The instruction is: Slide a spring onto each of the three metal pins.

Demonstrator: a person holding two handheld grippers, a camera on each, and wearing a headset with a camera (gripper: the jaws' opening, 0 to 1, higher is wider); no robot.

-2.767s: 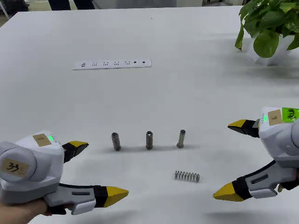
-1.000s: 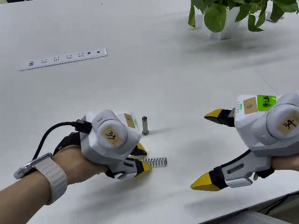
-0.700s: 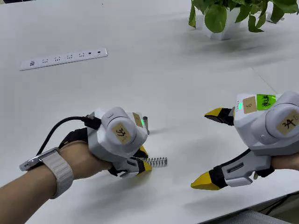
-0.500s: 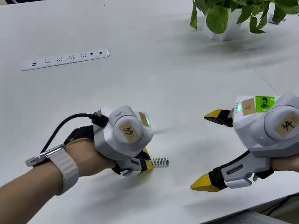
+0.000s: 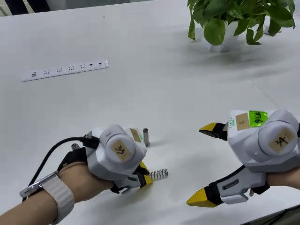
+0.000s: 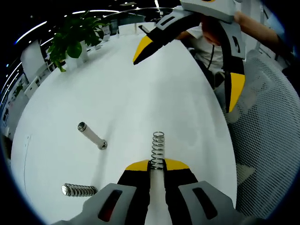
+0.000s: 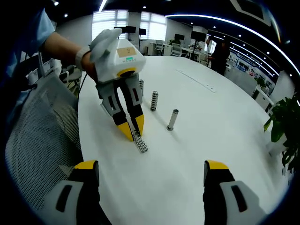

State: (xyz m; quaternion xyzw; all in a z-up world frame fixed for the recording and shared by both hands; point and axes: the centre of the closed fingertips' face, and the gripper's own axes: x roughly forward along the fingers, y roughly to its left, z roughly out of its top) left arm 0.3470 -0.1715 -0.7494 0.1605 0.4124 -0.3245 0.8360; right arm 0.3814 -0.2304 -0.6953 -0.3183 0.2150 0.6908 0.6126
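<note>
My left gripper [image 5: 145,177] is shut on one end of a loose steel spring [image 5: 159,174], which sticks out level to the right, low over the white table [image 5: 154,93]. Seen along the left gripper's own jaws, the spring [image 6: 157,147] points forward from the yellow tips [image 6: 157,165]. Just behind stands a bare metal pin [image 5: 146,137], apart from the spring. From the right gripper view, the bare pin [image 7: 173,119] is beside a pin wearing a spring [image 7: 153,101]; another sprung pin [image 7: 141,85] peeks from behind the left gripper. My right gripper [image 5: 202,165] hangs open to the right, holding nothing.
A white power strip [image 5: 65,70] lies at the far left and a potted plant [image 5: 225,23] stands at the back right. The table's near edge runs close under the right gripper. A mesh chair [image 7: 37,140] is off the table edge.
The left gripper has come in from the left and shut on the end of the spring that lay free. The right gripper has stayed open in about the same place.
</note>
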